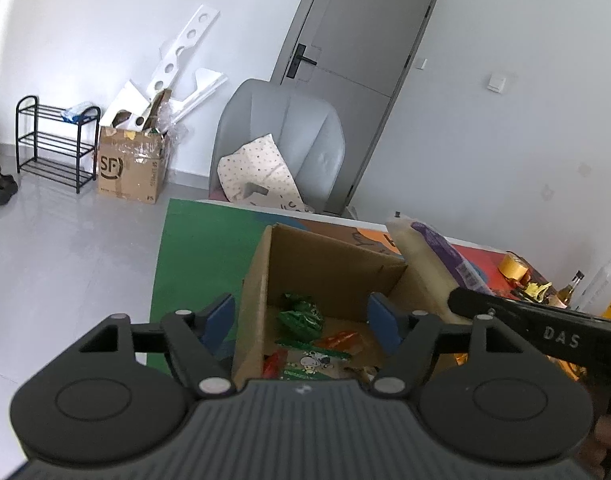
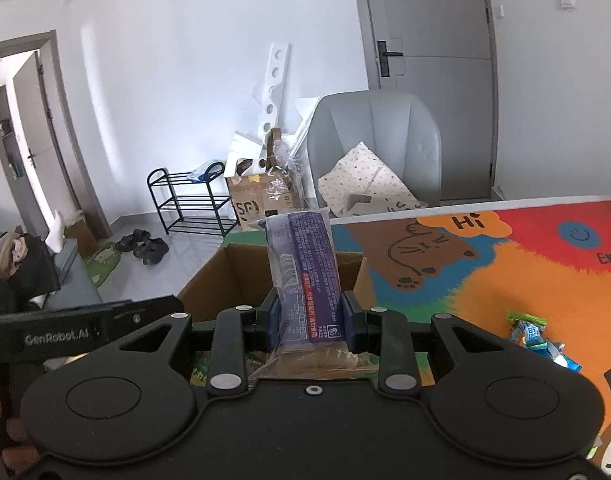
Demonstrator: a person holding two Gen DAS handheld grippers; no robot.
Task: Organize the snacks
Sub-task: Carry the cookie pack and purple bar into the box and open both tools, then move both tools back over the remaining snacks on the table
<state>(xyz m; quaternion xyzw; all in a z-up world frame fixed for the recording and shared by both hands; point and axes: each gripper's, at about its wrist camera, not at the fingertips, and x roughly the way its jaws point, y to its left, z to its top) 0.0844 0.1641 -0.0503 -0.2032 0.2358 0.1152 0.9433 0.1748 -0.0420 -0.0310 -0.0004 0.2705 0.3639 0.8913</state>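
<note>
Left claw (image 1: pixel 301 320): jaws spread wide, holding nothing, straddling the left wall of the open cardboard box (image 1: pixel 261 272) that sits on the worktop (image 1: pixel 193 248). Inside the box: green and orange snack packets (image 1: pixel 301 316) on the floor of the box. Right claw (image 2: pixel 308 320): jaws closed on a purple-and-clear snack pack (image 2: pixel 301 264), gripped near its lower end, standing upright just above the box opening. Farther right, a blue-green wrapped snack (image 2: pixel 533 336) lies loose on the worktop. Step in hand appears to be depositing the purple pack. Next move likely calls for lowering it past the rim, then opening the jaws, while the left claw steadies the box.
</note>
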